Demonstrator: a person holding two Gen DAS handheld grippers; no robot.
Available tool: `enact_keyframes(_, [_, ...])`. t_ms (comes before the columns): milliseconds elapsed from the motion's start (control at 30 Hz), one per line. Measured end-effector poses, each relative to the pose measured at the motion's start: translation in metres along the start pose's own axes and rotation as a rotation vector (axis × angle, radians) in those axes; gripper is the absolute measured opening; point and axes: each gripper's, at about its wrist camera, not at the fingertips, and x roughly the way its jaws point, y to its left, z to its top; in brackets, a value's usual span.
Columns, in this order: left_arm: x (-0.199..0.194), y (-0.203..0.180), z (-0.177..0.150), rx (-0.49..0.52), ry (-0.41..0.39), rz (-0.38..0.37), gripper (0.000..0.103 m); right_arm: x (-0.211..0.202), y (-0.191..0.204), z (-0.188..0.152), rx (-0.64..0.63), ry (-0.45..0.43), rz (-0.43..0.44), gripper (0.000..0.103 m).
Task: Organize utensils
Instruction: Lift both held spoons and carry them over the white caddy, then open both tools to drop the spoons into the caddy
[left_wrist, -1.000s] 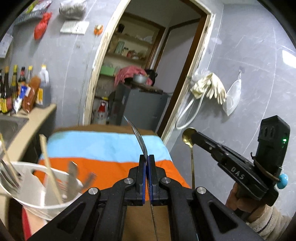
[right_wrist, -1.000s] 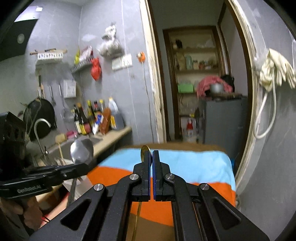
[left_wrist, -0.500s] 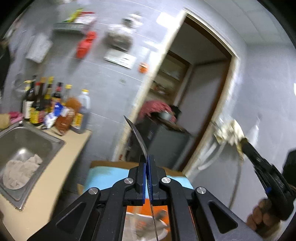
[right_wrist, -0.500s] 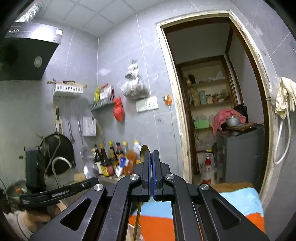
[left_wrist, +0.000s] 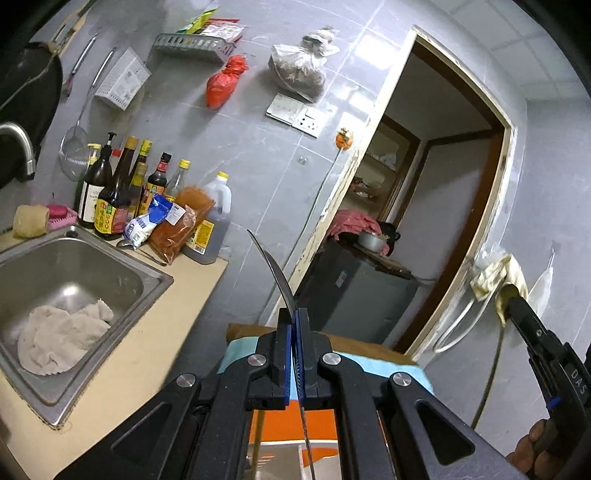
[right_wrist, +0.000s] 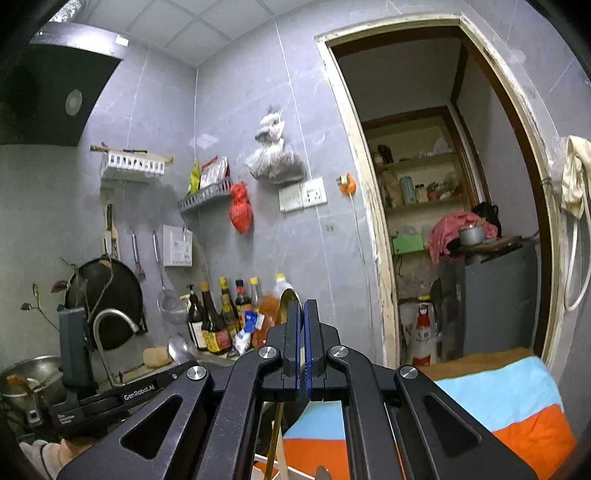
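Observation:
My left gripper (left_wrist: 294, 325) is shut on a silver spoon (left_wrist: 273, 267); its bowl sticks up past the fingertips and its thin handle (left_wrist: 306, 439) hangs down behind the jaws. My right gripper (right_wrist: 303, 317) is shut on a gold spoon (right_wrist: 287, 301), bowl up, with its gold handle (right_wrist: 275, 435) hanging below. Both are raised high above the orange and blue striped cloth (right_wrist: 517, 398). The left gripper also shows at the lower left of the right wrist view (right_wrist: 177, 369), and the right gripper at the right edge of the left wrist view (left_wrist: 517, 306). A white container rim (right_wrist: 291, 469) with utensils peeks below.
A steel sink (left_wrist: 74, 280) with a pale rag (left_wrist: 59, 332) sits in the beige counter (left_wrist: 155, 350) at left. Sauce bottles (left_wrist: 118, 192) and packets stand against the grey tiled wall. A doorway (right_wrist: 443, 221) opens to a pantry with a grey cabinet (right_wrist: 495, 302).
Both grippers have risen and tilted upward, still holding their spoons. The cloth and utensil container have dropped toward the bottom edge; the sink, bottles and wall shelves have come into view.

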Motion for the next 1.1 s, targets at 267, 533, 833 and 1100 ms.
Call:
enact_keyframes(267, [0.0,-0.001,-0.019,0.068,-0.006,0.049,0.003,0.019,-0.001,-0.038,0.0,0.052,0.022,0.002])
enact_keyframes(533, [-0.006,-0.002,-0.024,0.08,-0.023,0.039,0.003,0.025,0.003,-0.06,-0.058,0.112,0.002,0.002])
enact_keyframes(833, [-0.01,-0.015,-0.027,0.17,-0.01,0.037,0.003,0.025,-0.007,-0.067,-0.044,0.149,-0.006,0.002])
enact_keyframes(1100, [-0.011,-0.02,-0.03,0.212,0.043,0.039,0.003,0.025,-0.007,-0.072,-0.037,0.178,-0.003,0.002])
